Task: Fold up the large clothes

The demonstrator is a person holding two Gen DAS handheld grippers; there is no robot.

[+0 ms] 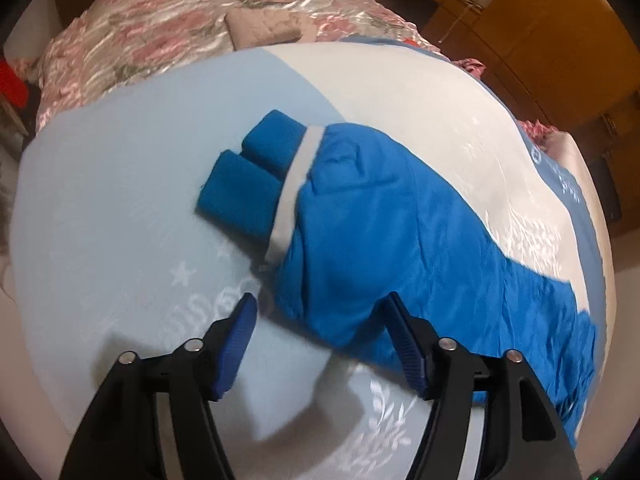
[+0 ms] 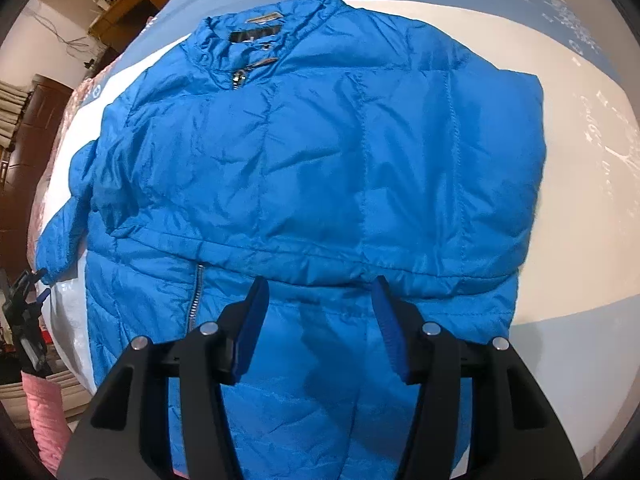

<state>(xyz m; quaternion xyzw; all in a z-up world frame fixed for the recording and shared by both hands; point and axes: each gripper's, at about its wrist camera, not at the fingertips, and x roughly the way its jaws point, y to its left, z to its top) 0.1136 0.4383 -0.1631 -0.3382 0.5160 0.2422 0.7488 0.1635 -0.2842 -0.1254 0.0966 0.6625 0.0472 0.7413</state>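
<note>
Puffy bright-blue quilted nylon jacket [image 2: 320, 152]: light, soft, slippery; best pinched at near hem. Left gripper [image 1: 320, 316] and right gripper [image 2: 320, 300] released, empty.

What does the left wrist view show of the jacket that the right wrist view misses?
Left wrist only: the ribbed cuffs and a grey-white band, with the left gripper open above the sleeve. Right wrist only: collar, zipper and jacket front, the right gripper open over it. Both: blue fabric on the pale bedsheet.
</note>
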